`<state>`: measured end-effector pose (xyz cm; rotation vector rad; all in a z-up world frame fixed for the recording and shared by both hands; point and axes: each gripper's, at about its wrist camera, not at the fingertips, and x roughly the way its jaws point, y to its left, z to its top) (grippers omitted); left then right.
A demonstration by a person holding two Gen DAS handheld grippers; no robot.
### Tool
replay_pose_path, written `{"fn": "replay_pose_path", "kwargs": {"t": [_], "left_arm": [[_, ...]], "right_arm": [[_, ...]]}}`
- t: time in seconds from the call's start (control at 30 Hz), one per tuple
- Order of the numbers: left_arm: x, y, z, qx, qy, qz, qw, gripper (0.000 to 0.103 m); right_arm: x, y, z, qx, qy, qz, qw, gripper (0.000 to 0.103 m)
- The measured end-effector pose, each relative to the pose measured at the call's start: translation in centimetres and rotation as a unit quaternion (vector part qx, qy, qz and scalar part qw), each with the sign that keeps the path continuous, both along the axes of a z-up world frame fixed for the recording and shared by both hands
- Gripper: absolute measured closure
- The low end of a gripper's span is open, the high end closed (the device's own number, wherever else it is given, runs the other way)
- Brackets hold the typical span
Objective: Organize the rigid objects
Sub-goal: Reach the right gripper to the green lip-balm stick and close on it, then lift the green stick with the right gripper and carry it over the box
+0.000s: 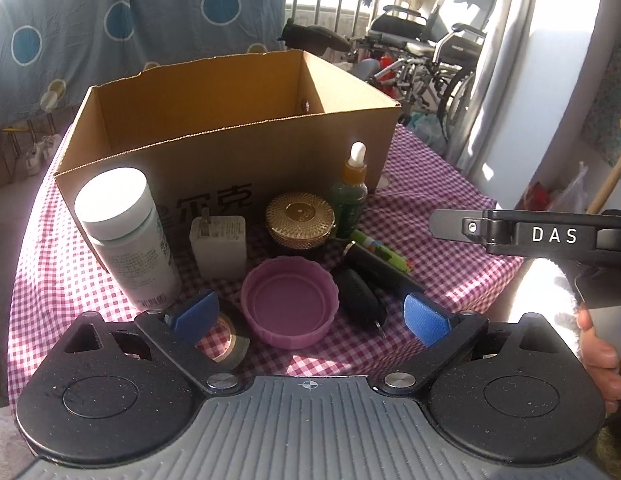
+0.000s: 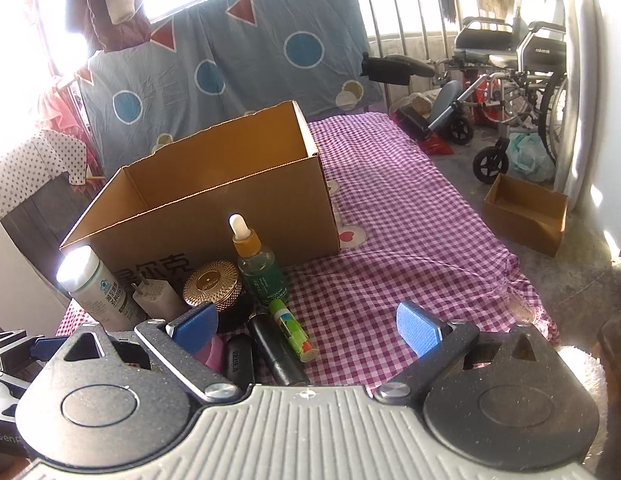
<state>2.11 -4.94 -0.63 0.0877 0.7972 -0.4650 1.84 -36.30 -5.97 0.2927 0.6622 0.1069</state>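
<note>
An open cardboard box (image 1: 230, 120) (image 2: 214, 200) stands on the checked cloth. In front of it sit a white bottle (image 1: 126, 236) (image 2: 98, 284), a white charger plug (image 1: 218, 244), a gold-lidded jar (image 1: 300, 216) (image 2: 212, 284), a green dropper bottle (image 1: 350, 196) (image 2: 260, 268), a green lip-balm stick (image 1: 384, 252) (image 2: 292, 328), a black tube (image 1: 378, 268) (image 2: 276, 356), a black key fob (image 1: 360, 300) (image 2: 238, 360), a pink lid (image 1: 288, 304) and a tape roll (image 1: 230, 336). My left gripper (image 1: 310, 320) is open around the pink lid, pads apart from it. My right gripper (image 2: 306, 332) is open above the tube and stick.
A wheelchair (image 2: 510, 80) and a small cardboard tray (image 2: 526, 212) stand on the floor to the right of the table. A patterned blanket (image 2: 230, 52) hangs behind the box. The right-hand gripper's body (image 1: 550, 236) and a hand (image 1: 602, 360) reach in at the right.
</note>
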Motion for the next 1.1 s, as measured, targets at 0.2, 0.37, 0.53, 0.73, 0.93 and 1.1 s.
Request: {"fn": "replay_pose_path", "kwargs": {"t": [0.2,0.37,0.53,0.73,0.93,1.1], "left_arm": [[1.0,-2.8,-0.7,-0.009,0.013,-0.06,0.9981,0.008],[2.1,-4.5,-1.3,-0.008,0.026,-0.094,0.9952,0.026],[2.7,-5.3,-1.8,-0.011,0.036,-0.111,0.9931,0.034],[3.2,-5.8,-2.2,-0.011,0.05,-0.12,0.9914,0.043],[3.3,-6.1,-2.2,-0.011,0.056,-0.123,0.9908,0.044],[3.3,-6.3,-2.2,-0.011,0.056,-0.122,0.9909,0.044]], "right_arm": [[2.9,-0.5,-1.5,0.017,0.034,0.04,0.998,0.036],[5.0,-0.3,-2.7,0.008,0.055,0.072,0.996,0.054],[6.6,-0.1,-3.4,0.006,0.072,0.114,0.991,0.069],[8.0,1.1,-3.5,-0.012,0.083,0.162,0.983,0.076],[9.1,2.0,-3.9,-0.025,0.088,0.183,0.979,0.085],[9.1,1.8,-4.1,-0.016,0.096,0.174,0.98,0.087]]}}
